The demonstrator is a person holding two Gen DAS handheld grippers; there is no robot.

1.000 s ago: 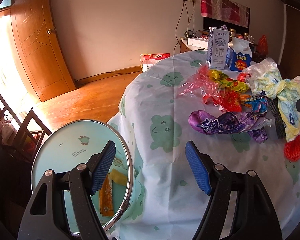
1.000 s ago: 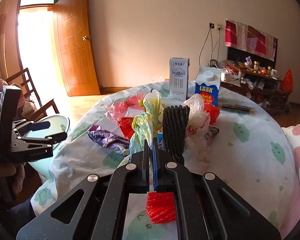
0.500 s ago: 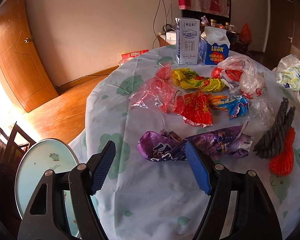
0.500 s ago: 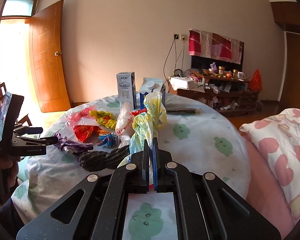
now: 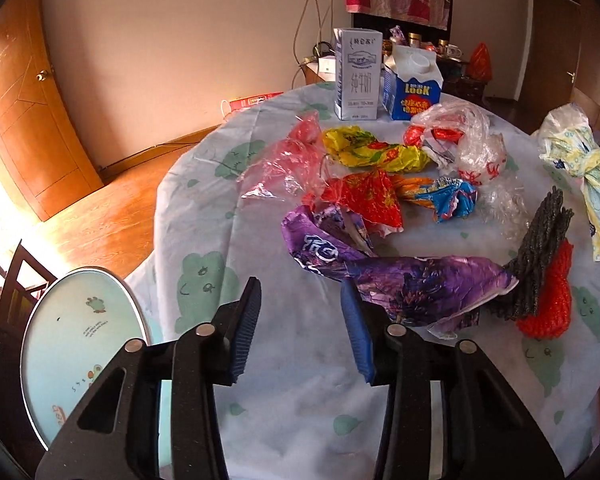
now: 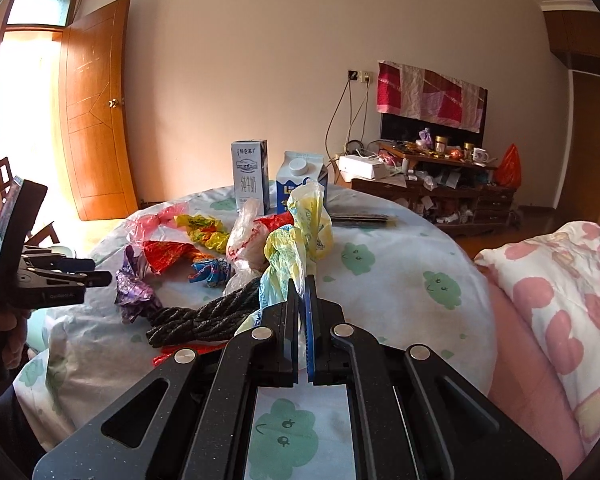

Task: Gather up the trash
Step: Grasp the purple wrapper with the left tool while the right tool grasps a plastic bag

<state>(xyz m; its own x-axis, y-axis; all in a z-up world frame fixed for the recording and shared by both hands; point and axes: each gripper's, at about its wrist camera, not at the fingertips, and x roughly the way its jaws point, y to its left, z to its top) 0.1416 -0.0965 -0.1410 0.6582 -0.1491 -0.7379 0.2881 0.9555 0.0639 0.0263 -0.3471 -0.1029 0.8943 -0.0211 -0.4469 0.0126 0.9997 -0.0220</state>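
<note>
My left gripper hovers over the near part of the table; its jaws are closing with nothing between them. A crumpled purple wrapper lies just beyond its right finger. My right gripper is shut on a yellow-and-white plastic bag, which stands up from the fingertips. A black net bundle and a red net lie on the cloth beside that bag. Red, yellow and blue-orange wrappers, pink film and a clear bag lie farther back.
Two milk cartons stand at the table's far edge. A round pale-blue bin sits below the table's left edge, with a wooden chair beside it. A pink-patterned quilt lies right of the table.
My left gripper swung from over the bin to the table, close to the purple wrapper, and its jaws narrowed. The black net bundle, upright before the right gripper, now lies flat.
</note>
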